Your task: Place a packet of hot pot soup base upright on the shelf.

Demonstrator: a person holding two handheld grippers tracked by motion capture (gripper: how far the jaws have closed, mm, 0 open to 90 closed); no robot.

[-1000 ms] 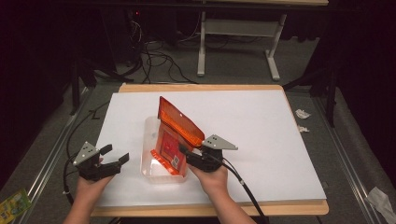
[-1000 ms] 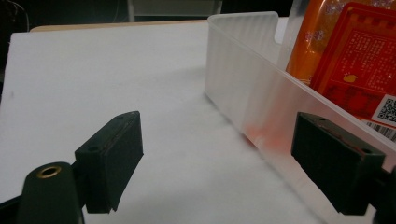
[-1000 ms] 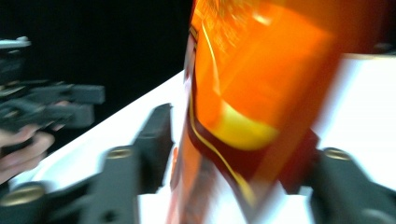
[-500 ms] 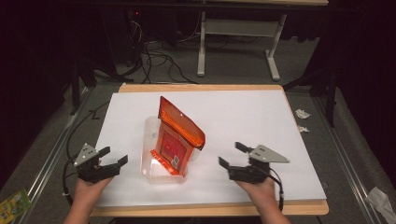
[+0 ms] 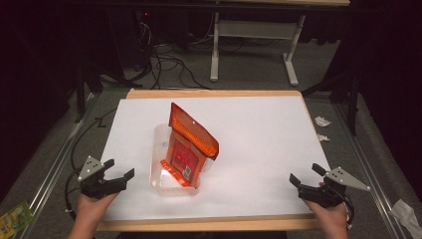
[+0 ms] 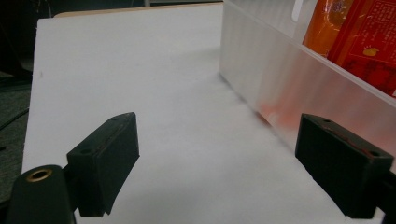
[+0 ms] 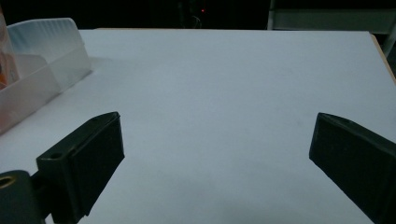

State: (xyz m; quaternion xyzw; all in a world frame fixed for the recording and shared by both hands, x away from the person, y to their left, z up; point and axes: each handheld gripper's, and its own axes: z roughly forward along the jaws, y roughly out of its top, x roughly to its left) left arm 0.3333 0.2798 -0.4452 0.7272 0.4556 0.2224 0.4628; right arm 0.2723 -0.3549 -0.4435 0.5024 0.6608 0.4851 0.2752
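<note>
An orange-red packet (image 5: 190, 144) stands tilted in a clear plastic bin (image 5: 161, 142) at the middle left of the white table top (image 5: 259, 134). My left gripper (image 5: 119, 170) is open at the front left corner, a short way left of the bin, with nothing between its jaws. In the left gripper view the bin's wall (image 6: 280, 88) rises to the right and the packet (image 6: 359, 37) shows above it. My right gripper (image 5: 304, 175) is open at the front right corner, far from the bin. The right gripper view has the bin (image 7: 42, 65) at its far left.
The table's wooden front edge (image 5: 209, 223) runs between the two hands. Scraps of paper (image 5: 322, 121) lie on the floor right of the table. Cables (image 5: 164, 55) and a white table leg frame (image 5: 251, 45) are beyond the far edge. A green packet (image 5: 15, 218) lies on the floor at the bottom left.
My right gripper has let go at the bin and drawn away to the front right corner, its jaws now open. The left gripper has stayed put. The packet stays standing in the bin.
</note>
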